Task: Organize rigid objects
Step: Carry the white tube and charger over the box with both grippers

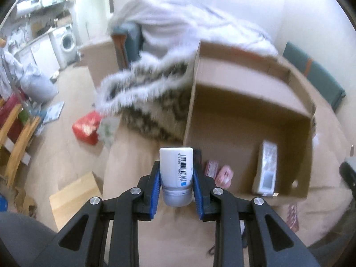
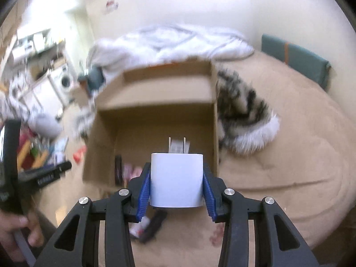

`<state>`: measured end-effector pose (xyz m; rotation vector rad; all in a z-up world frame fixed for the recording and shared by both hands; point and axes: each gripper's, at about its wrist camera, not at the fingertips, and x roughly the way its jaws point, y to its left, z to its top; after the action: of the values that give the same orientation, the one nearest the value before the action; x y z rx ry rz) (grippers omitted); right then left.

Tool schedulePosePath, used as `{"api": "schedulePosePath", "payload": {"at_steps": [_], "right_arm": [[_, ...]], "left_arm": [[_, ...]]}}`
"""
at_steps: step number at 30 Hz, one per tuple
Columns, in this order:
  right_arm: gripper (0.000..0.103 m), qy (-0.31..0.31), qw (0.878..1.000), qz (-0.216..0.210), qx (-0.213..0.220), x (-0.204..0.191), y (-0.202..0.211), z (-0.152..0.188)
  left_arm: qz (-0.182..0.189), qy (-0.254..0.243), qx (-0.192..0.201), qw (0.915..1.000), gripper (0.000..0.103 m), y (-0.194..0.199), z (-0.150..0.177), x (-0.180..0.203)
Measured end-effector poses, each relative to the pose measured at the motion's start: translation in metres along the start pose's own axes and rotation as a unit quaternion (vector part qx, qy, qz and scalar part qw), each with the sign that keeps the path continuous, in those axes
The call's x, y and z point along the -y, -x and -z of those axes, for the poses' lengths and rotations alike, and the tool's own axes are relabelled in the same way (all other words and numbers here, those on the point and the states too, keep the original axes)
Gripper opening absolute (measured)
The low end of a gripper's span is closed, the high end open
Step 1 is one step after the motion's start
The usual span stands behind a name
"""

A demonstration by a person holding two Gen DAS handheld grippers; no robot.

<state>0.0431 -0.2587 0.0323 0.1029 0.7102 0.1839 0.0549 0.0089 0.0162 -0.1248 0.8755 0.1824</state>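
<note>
My left gripper [image 1: 176, 173] is shut on a white tube with a grey cap and a barcode [image 1: 175, 169], held above the tan bed in front of an open cardboard box [image 1: 244, 102]. Inside the box lie a white carton [image 1: 267, 169] and pink packets [image 1: 219, 173]. My right gripper [image 2: 176, 178] is shut on a white plug charger [image 2: 176, 180] whose two prongs point toward the same cardboard box [image 2: 155, 102]. A dark stick-shaped item [image 2: 118, 169] and pink packets [image 2: 130, 170] lie on the box floor.
A fluffy patterned blanket [image 1: 153, 102] and white duvet [image 1: 178, 22] lie beside and behind the box. Small items [image 2: 149, 224] sit on the bed below the right gripper. A hand holds the other gripper [image 2: 13, 178] at the left. Floor clutter and a red bag [image 1: 86, 129] lie left.
</note>
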Motion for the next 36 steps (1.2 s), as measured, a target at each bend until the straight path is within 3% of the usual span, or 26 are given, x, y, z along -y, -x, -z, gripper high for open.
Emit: {"api": "schedulePosePath", "payload": {"at_steps": [5, 9, 16, 23, 30, 34, 36], "right_arm": [[0.044, 0.004, 0.999, 0.002, 0.052, -0.009, 0.001, -0.020], [0.044, 0.007, 0.999, -0.010, 0.037, -0.012, -0.018, -0.033], [0.044, -0.008, 1.000, -0.008, -0.005, -0.004, -0.066, -0.046], [0.044, -0.027, 0.998, 0.008, -0.050, 0.007, -0.111, -0.048], [0.044, -0.044, 0.992, -0.001, -0.122, 0.008, -0.147, -0.033], [0.044, -0.041, 0.987, -0.008, -0.158, 0.002, -0.161, -0.019], [0.044, -0.036, 0.985, -0.012, -0.171, 0.000, -0.166, -0.014]], "left_arm": [[0.013, -0.022, 0.045, 0.9986, 0.024, 0.014, -0.025, 0.015], [0.027, -0.026, 0.040, 0.9985, 0.024, 0.000, -0.044, 0.027], [0.016, -0.041, 0.031, 0.9985, 0.024, -0.042, -0.061, 0.044], [0.052, -0.065, -0.008, 0.9965, 0.024, -0.085, -0.044, 0.060], [0.053, -0.077, -0.055, 0.9941, 0.024, -0.115, -0.030, 0.068], [0.065, -0.060, -0.098, 0.9912, 0.024, -0.131, -0.021, 0.066], [0.060, -0.065, -0.101, 0.9910, 0.024, -0.134, -0.019, 0.068]]}}
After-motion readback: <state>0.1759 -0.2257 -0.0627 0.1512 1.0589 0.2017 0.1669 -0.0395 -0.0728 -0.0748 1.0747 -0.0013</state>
